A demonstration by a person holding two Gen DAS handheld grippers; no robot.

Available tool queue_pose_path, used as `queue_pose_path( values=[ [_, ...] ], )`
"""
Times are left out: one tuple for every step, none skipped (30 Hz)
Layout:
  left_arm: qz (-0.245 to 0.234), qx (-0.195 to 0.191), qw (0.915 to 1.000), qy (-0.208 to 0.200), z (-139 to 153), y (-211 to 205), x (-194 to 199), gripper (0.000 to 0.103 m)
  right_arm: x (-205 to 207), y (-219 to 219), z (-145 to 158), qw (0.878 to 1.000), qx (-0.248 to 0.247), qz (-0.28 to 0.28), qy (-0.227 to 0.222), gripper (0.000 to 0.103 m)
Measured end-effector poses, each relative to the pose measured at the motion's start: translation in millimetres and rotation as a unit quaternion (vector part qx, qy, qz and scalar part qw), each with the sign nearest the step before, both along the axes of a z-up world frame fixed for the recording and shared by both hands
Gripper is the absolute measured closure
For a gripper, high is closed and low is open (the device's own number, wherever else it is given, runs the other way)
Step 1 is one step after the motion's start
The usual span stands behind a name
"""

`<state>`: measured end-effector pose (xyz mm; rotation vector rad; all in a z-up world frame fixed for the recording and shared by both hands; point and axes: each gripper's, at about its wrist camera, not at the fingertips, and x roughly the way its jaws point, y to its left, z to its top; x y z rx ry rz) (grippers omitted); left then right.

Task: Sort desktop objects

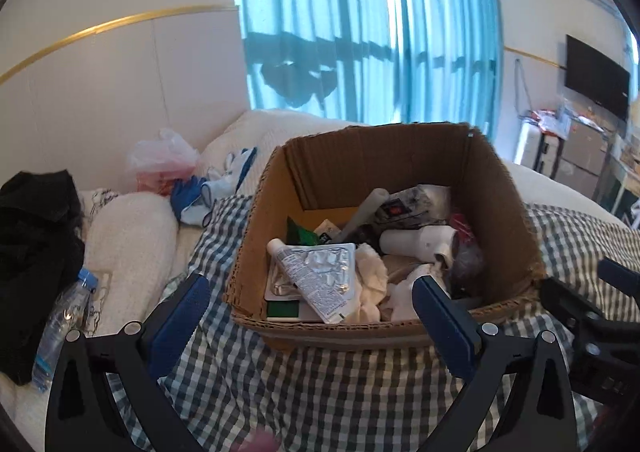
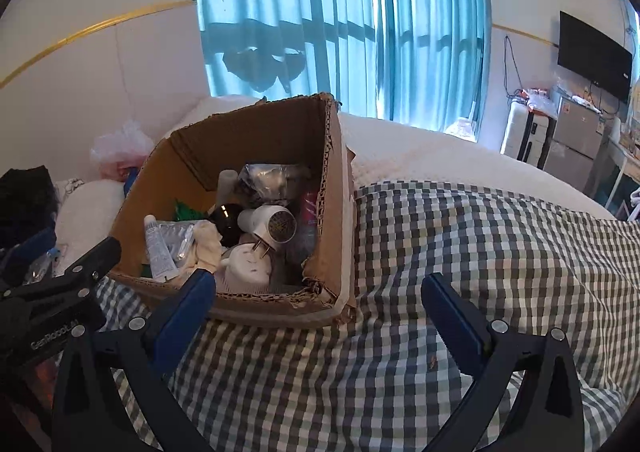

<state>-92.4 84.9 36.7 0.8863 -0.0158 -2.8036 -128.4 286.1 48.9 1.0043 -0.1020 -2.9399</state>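
Note:
An open cardboard box (image 1: 500, 188) sits on a checked cloth (image 1: 320, 384). It holds a white tube (image 1: 312, 284), a silver blister pack (image 1: 328, 264), a crumpled white cloth (image 1: 372, 280), a white plug adapter (image 1: 416, 240) and other small items. My left gripper (image 1: 312, 304) is open and empty just before the box's near wall. In the right wrist view the box (image 2: 332, 188) is at the left, with the tube (image 2: 158, 252) and a white power plug (image 2: 250, 266) inside. My right gripper (image 2: 320, 300) is open and empty, by the box's near right corner.
Left of the box lie blue and white gloves (image 1: 208, 188), a pink plastic bag (image 1: 160, 164), black clothing (image 1: 36, 236) and a water bottle (image 1: 60, 328) on white bedding. The checked cloth (image 2: 480, 252) spreads right. A TV (image 2: 592, 56) and cabinets stand far right.

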Motion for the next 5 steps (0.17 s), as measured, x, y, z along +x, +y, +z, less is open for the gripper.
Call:
queue_pose_path(
  values=[
    [0.004,0.000,1.0000,-0.003,-1.6,-0.9,-1.6,0.000,-0.7,1.2,-0.9,1.000,-0.002,-0.004,-0.003,0.000],
    [0.006,0.000,1.0000,-0.005,-2.6,-1.5,-3.0,0.000,-1.1,1.7,-1.1,1.000,-0.003,-0.006,-0.003,0.000],
    [0.011,-0.004,0.9999,-0.005,-3.4,-1.5,-3.2,0.000,-1.5,-0.1,-0.8,1.000,-0.004,-0.006,-0.003,0.000],
    [0.013,-0.009,0.9999,-0.003,-4.3,-1.4,-2.3,0.000,-0.8,-1.0,-0.7,1.000,-0.004,-0.004,-0.004,0.000],
    [0.010,-0.015,0.9998,0.003,-4.1,-0.2,-0.7,0.000,0.5,-2.5,-0.3,1.000,-0.002,-0.002,-0.004,0.000]
  ],
)
